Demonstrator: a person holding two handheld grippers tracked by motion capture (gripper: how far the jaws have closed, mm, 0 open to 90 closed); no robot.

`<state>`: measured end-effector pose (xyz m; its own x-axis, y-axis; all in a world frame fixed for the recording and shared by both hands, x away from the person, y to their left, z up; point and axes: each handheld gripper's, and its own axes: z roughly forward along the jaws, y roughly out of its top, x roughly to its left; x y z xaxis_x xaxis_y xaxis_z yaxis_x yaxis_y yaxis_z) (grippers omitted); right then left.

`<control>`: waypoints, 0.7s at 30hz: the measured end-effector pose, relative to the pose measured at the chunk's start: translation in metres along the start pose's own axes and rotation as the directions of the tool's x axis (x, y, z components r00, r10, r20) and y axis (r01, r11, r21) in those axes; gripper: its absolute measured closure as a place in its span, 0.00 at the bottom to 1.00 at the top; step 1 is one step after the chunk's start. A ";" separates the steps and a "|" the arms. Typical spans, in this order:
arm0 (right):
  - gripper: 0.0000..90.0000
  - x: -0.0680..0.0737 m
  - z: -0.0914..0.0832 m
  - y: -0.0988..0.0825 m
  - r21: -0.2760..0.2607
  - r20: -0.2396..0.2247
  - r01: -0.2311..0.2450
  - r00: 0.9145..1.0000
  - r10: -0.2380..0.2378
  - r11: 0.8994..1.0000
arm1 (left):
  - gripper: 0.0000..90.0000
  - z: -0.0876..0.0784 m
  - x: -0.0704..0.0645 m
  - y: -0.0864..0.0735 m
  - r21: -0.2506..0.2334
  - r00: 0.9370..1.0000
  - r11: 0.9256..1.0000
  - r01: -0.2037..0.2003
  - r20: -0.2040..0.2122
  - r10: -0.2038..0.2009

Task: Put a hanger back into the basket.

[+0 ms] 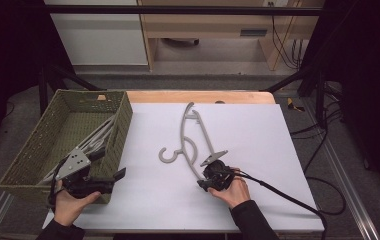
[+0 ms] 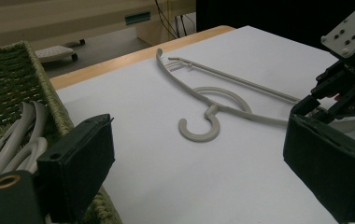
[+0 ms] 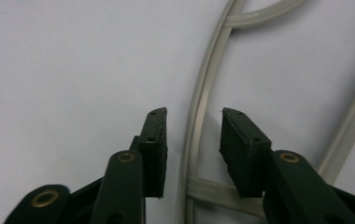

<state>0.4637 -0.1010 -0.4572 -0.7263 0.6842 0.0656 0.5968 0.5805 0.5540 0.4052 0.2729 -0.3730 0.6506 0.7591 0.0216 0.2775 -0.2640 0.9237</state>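
Fingers on the right gripper (image 3: 192, 135) sit spread either side of the hanger (image 1: 194, 135) arm, low centre of the frame, not pinching it. That rail's thin and flat on the white mat (image 1: 258, 130), so closing off-centre could just skate it away. Left gripper (image 2: 199, 172) hangs wide open by the basket (image 1: 25, 150) at lower left.

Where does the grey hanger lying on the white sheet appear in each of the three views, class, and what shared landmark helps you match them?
High view: grey hanger at the centre of the white sheet, hook pointing left.
Left gripper view: centre, hook nearest the camera.
Right gripper view: one arm runs up between the right gripper fingers, untouched.
Shared landmark: the curved loop beside the hook.
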 end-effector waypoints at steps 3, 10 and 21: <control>0.78 0.001 0.005 -0.001 0.011 0.011 -0.016 1.000 0.016 1.000 | 0.09 0.001 0.000 0.000 0.006 1.000 1.000 -0.002 0.002 0.002; 0.88 0.001 0.004 -0.002 0.012 0.016 -0.025 1.000 0.025 1.000 | 0.10 0.001 -0.001 0.000 0.008 1.000 1.000 -0.005 0.005 0.005; 0.88 -0.010 -0.009 -0.018 0.049 0.024 -0.012 1.000 0.011 0.999 | 0.10 0.003 -0.004 -0.001 0.014 1.000 1.000 -0.012 0.011 0.012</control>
<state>0.4573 -0.1224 -0.4604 -0.7112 0.7011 0.0516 0.6216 0.5928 0.5120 0.4051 0.2682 -0.3749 0.6617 0.7492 0.0284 0.2793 -0.2814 0.9180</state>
